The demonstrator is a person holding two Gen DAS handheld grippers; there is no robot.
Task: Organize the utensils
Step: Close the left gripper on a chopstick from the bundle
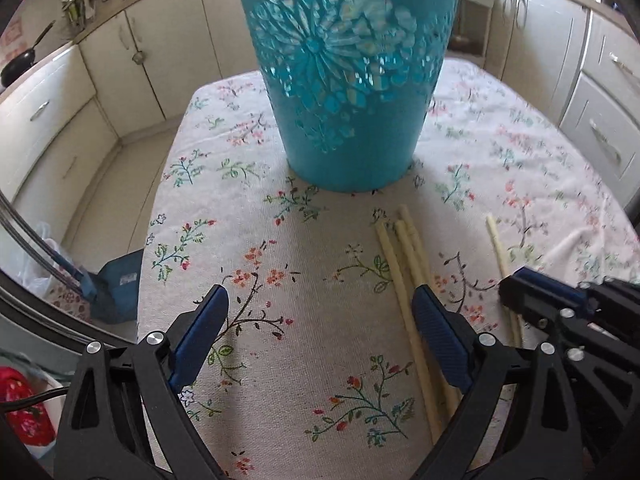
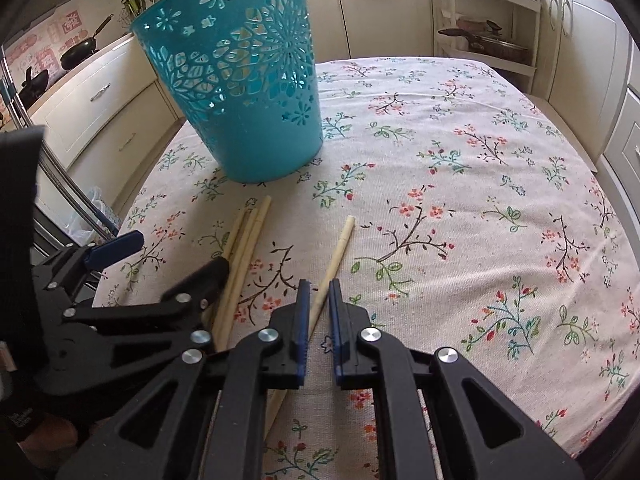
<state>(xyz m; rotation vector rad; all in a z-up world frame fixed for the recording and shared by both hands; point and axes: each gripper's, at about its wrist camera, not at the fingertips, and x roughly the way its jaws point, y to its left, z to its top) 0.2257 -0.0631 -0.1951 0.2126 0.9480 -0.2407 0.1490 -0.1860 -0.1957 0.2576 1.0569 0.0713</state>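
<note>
A teal cut-out basket (image 1: 348,80) (image 2: 240,92) stands upright on the floral tablecloth. Three cream chopsticks (image 1: 404,264) (image 2: 244,240) lie together in front of it. A single chopstick (image 2: 338,256) (image 1: 498,248) lies apart to their right. My left gripper (image 1: 320,312) is open and empty, low over the cloth, with its right finger over the bundle. My right gripper (image 2: 319,292) is nearly closed around the single chopstick, which runs between its blue pads (image 2: 302,312); a small gap shows, so a firm grip is unclear.
The table (image 2: 480,160) is covered in floral cloth, with kitchen cabinets (image 2: 104,108) all around. A shelf with a pot (image 2: 492,44) stands beyond the far edge. A blue bag (image 1: 120,288) sits on the floor at the left.
</note>
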